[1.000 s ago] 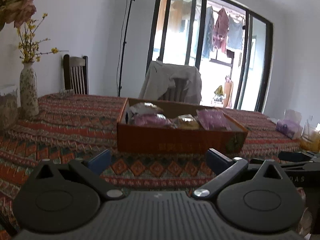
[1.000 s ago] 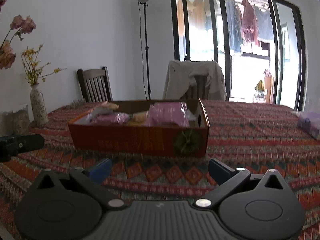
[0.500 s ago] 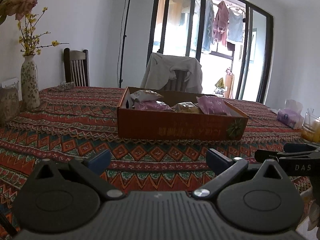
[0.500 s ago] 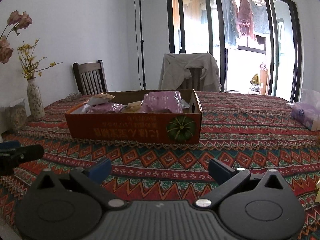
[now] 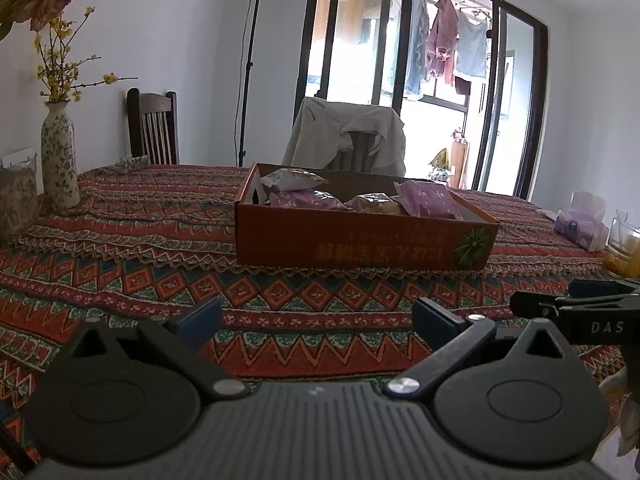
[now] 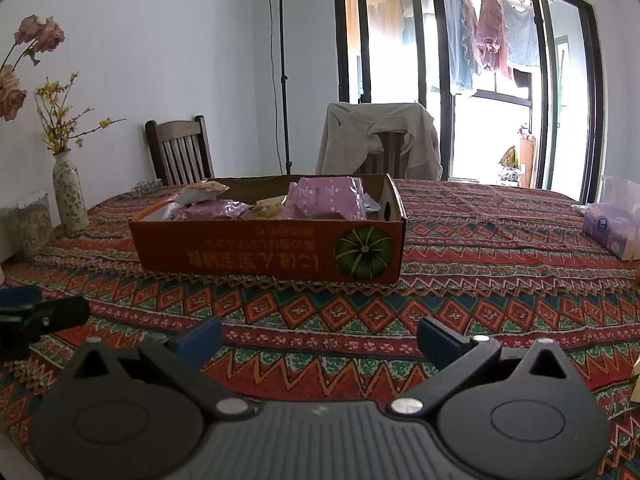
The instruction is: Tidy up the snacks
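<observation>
An orange cardboard box (image 5: pixel 360 244) stands on the patterned tablecloth, also in the right wrist view (image 6: pixel 264 250). Several snack packets lie in it: purple packs (image 5: pixel 428 200) (image 6: pixel 326 200), a pale pack (image 5: pixel 290 179) and a tan one (image 6: pixel 272 206). My left gripper (image 5: pixel 316 316) is open and empty, well short of the box. My right gripper (image 6: pixel 318 334) is open and empty, also short of the box. The right gripper shows at the right edge of the left wrist view (image 5: pixel 576 308). The left gripper shows at the left edge of the right wrist view (image 6: pixel 36 316).
A flowered vase (image 5: pixel 59 156) and a glass jar (image 5: pixel 16 204) stand at the table's left. A tissue pack (image 6: pixel 612 226) and a glass (image 5: pixel 624 248) are at the right. Two chairs (image 6: pixel 180 156) (image 6: pixel 380 140) stand behind the table.
Both grippers have pulled back and risen from the box, which looks smaller and lower in view. Both stay open and empty.
</observation>
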